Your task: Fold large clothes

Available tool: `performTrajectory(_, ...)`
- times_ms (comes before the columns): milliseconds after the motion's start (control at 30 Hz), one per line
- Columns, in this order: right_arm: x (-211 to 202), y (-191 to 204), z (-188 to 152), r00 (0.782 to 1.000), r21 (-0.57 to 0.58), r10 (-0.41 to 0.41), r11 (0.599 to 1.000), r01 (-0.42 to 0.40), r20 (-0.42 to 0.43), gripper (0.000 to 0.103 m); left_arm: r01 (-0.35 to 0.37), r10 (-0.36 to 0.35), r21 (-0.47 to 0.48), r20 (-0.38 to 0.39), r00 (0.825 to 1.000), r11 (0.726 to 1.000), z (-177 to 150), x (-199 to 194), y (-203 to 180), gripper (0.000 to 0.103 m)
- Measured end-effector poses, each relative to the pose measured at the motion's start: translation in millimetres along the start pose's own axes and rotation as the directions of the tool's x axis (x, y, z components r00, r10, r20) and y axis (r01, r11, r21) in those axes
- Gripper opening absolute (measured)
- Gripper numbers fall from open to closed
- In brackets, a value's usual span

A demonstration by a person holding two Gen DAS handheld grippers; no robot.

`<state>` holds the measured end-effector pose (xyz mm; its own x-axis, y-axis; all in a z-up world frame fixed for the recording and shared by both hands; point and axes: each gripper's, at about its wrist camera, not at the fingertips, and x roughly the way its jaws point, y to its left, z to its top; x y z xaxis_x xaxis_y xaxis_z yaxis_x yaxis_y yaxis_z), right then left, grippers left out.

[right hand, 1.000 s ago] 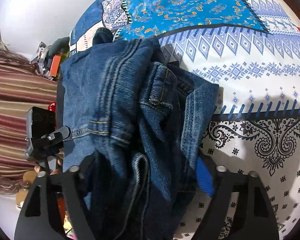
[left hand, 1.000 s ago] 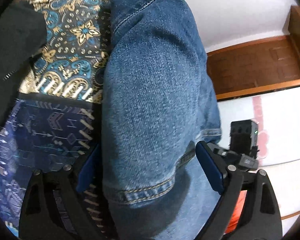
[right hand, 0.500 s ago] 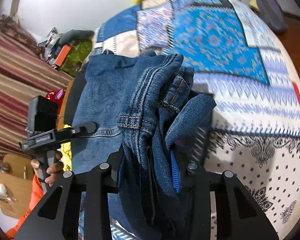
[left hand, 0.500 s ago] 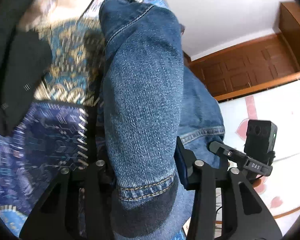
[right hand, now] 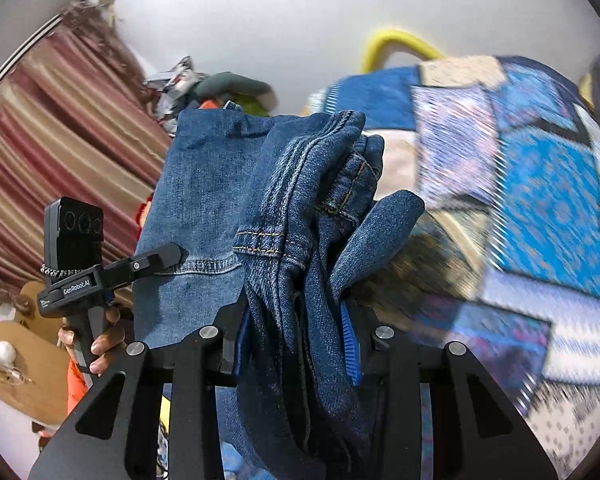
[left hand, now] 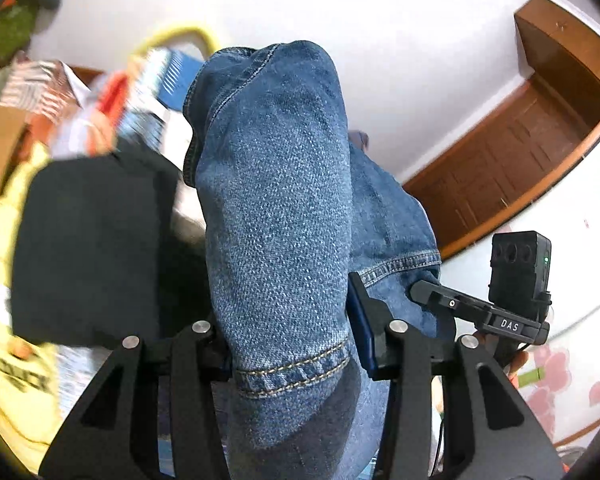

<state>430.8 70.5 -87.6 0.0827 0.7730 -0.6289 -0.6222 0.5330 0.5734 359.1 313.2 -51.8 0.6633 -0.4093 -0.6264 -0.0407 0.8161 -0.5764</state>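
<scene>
Our left tongs [left hand: 290,344] pinch a hemmed leg of the blue jeans [left hand: 276,208], their blue pads pressed against the denim from both sides. Our right tongs [right hand: 296,344] are clamped on a thick bunch of the same jeans, waistband folds spilling above them. The jeans hang off the patchwork-covered bed [right hand: 540,184].

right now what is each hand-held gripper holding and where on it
Both hold the jeans: the left hand-held gripper pinches a leg's hem; the right hand-held gripper clamps bunched denim near a stitched seam.
</scene>
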Motion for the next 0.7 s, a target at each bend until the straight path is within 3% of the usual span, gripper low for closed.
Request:
performTrajectory(200,56.7,31.9,25.1,1.0,-0.071,0.018,0.997,-0.018,0.007,0.033,-0.049,0.051,-0.054,0.026,0.998,0.997,36.9,-32.0,66.0,0.045)
performTrajectory(400,117.9,40.4,31.1,1.0,-0.07,0.02,0.997,-0.021,-0.013,0.033,-0.118,0.121,-0.092,0.025,0.992,0.989,53.0,-24.9,118.3,0.045)
performTrajectory(533,176.4,30.9,23.8,0.995,-0.054,-0.054,0.997,0.05,-0.08,0.034,-0.199,0.198,-0.13,-0.021,0.98,0.971,59.5,6.2,169.4,0.045)
performTrajectory(633,223.7,8.8,11.4,0.972,-0.024,-0.171,0.985,0.17,-0.161,0.038,-0.286,0.269,-0.215,-0.105,0.957,0.934,42.2,33.3,216.2,0.05)
performTrajectory(700,238.4,-4.7,3.6,0.962,0.002,-0.204,0.978,0.208,-0.179,0.048,-0.261,0.248,-0.273,-0.082,0.965,0.926,24.4,38.6,237.4,0.06)
